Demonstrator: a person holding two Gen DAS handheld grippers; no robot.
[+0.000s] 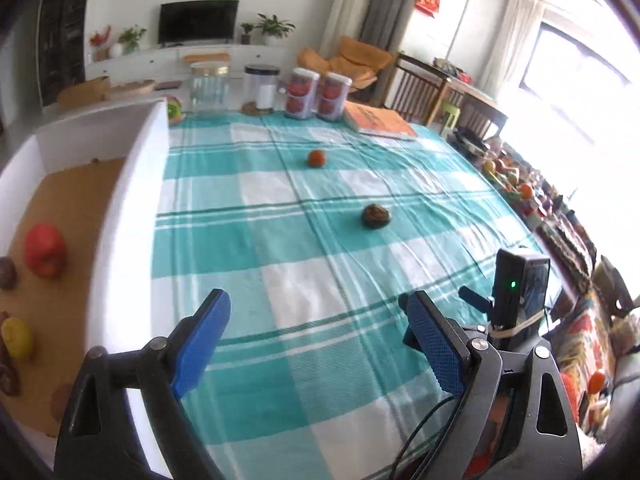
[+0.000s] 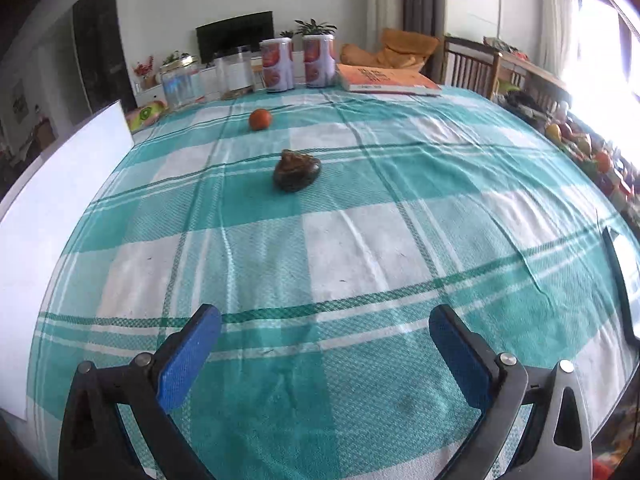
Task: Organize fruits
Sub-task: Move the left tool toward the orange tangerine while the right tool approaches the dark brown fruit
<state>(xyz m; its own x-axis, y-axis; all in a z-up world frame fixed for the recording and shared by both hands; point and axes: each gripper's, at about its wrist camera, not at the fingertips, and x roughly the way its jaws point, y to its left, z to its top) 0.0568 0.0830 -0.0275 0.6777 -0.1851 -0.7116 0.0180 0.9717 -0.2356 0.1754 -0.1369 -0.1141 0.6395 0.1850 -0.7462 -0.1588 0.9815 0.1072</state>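
White-walled tray with brown floor (image 1: 132, 184) at far left, holding a red apple-like fruit (image 1: 45, 255) and a yellow fruit (image 1: 17, 338). Left tool (image 1: 316, 314) released, empty, over teal-and-white checked tabletop (image 1: 280, 240). Small orange round fruit (image 2: 260, 119) and dark brown lumpy fruit (image 2: 297, 176) lie apart mid-cloth. Right tool (image 2: 325, 330) released, empty.

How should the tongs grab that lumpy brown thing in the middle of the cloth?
Probably best from above, with the right tongs, which are open and pointed at it. The brown lumpy fruit sits low and wide on the checked tablecloth, bumpy on top, so pinch across its narrower middle, low on the sides. Nothing crowds it; the small orange fruit lies well apart.
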